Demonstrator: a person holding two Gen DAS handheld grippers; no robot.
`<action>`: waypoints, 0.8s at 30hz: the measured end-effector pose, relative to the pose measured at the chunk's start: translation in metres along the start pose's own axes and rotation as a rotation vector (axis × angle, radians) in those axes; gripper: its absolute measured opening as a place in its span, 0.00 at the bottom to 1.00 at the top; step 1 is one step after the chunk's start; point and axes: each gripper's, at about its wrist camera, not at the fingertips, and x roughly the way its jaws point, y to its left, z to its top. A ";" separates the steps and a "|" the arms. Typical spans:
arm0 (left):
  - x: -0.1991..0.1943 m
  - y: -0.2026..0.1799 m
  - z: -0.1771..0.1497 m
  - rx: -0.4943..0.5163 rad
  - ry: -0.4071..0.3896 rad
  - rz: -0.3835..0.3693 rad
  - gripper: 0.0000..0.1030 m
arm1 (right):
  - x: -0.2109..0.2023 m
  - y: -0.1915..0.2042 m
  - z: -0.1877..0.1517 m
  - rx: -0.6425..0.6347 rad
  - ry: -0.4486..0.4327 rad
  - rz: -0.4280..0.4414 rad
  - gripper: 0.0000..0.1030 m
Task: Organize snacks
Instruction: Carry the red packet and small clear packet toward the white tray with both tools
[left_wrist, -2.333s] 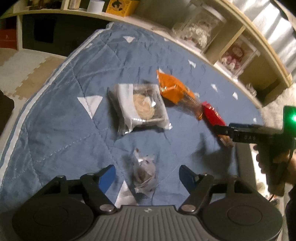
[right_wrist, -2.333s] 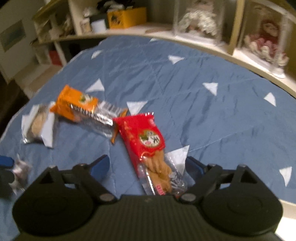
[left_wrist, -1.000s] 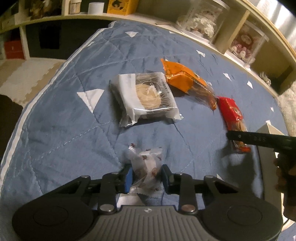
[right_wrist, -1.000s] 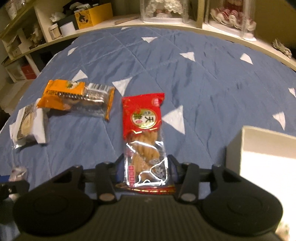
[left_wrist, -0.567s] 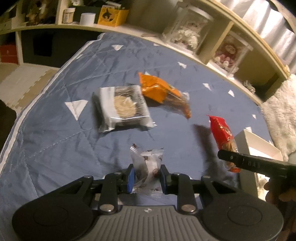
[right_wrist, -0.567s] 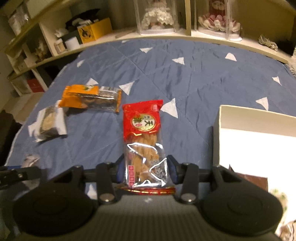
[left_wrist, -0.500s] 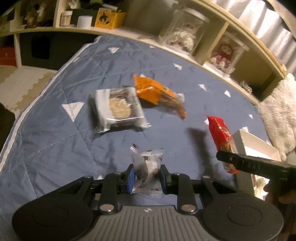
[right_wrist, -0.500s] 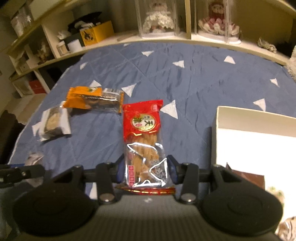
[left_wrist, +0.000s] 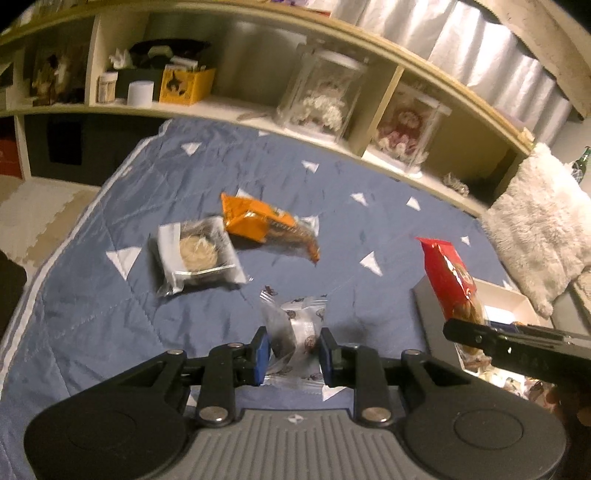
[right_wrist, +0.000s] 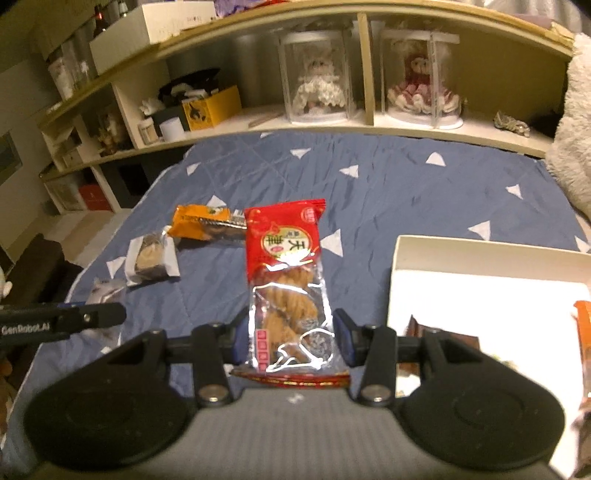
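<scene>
Gripping a small clear-wrapped sweet (left_wrist: 295, 328), the left gripper (left_wrist: 291, 352), marked "GenRobot.AI", hangs above the blue quilt (right_wrist: 388, 192). Right of it, the right gripper (right_wrist: 293, 338) clamps a red twisted-snack packet (right_wrist: 286, 273) beside the white box (right_wrist: 480, 254).

We see a dim, warm-tinted room in both views. The white box (right_wrist: 480, 280) blows out to glare, perhaps lit from above. The shelf (left_wrist: 332, 96) bows under fisheye distortion, corners going black. Motion blur smears the orange packet (left_wrist: 266, 225); foil on the red packet (right_wrist: 288, 295) glints.
</scene>
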 end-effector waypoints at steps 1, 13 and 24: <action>-0.003 -0.003 0.000 0.007 -0.006 -0.004 0.29 | -0.005 -0.002 -0.001 0.001 -0.008 0.000 0.50; -0.031 -0.057 0.005 0.093 -0.097 -0.086 0.29 | -0.058 -0.045 -0.008 0.088 -0.094 0.043 0.50; -0.013 -0.107 0.013 0.101 -0.093 -0.170 0.29 | -0.089 -0.107 -0.015 0.138 -0.168 -0.018 0.50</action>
